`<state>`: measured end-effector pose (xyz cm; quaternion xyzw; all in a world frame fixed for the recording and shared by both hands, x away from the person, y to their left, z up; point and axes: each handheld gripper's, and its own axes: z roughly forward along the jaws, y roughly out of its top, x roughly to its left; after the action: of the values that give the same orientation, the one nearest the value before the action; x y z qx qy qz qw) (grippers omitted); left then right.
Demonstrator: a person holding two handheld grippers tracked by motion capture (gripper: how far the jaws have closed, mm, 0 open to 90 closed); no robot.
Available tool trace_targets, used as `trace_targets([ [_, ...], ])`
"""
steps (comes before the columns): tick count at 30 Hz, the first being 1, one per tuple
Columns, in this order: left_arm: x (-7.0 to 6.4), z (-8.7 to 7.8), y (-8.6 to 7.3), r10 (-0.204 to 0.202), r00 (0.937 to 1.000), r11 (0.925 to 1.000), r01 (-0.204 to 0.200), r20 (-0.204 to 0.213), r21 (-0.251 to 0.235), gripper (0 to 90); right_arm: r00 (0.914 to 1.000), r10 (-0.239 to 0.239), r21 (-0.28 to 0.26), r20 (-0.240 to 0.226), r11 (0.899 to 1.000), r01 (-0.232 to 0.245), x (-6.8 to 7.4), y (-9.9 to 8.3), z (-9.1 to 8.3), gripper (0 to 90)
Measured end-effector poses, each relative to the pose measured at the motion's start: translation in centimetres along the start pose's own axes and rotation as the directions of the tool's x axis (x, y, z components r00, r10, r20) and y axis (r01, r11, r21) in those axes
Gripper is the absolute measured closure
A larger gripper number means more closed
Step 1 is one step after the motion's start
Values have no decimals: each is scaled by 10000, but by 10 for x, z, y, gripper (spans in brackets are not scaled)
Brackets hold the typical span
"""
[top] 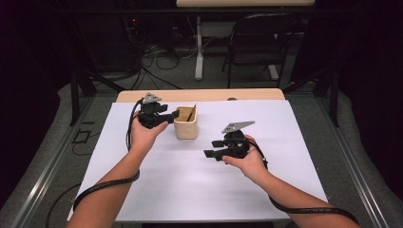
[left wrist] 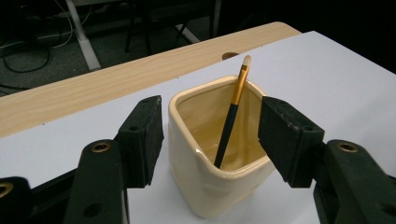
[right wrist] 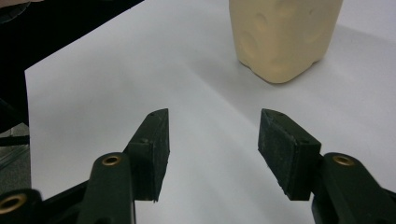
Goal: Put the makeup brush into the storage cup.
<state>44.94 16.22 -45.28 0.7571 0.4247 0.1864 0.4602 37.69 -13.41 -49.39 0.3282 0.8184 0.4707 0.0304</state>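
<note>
A cream ceramic cup [top: 186, 127] stands on the white sheet [top: 199, 190] near the table's back middle. A thin brush [left wrist: 232, 112] with a dark handle, gold ferrule and pale tip leans inside the cup [left wrist: 217, 163]. My left gripper [top: 174, 114] sits just left of the cup, open, its jaws on either side of the cup's near wall without clamping it [left wrist: 212, 135]. My right gripper [top: 213, 148] hovers open over the sheet to the cup's right front, nothing between its jaws [right wrist: 212, 140]. The right gripper view shows the cup's dimpled side [right wrist: 280, 37].
A strip of bare wooden tabletop [top: 199, 95] runs behind the sheet. Beyond the table are a folding chair [top: 256, 42], a table leg and loose cables on the floor. Cables trail from both grippers along the forearms.
</note>
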Motion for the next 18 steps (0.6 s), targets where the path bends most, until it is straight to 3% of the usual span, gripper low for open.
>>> trace_targets([
  [18, 2, -18, -9, 165, 9999, 9997, -165, 47, 180, 410, 10000, 48, -63, 34, 10000, -48, 1, 2, -1, 431],
])
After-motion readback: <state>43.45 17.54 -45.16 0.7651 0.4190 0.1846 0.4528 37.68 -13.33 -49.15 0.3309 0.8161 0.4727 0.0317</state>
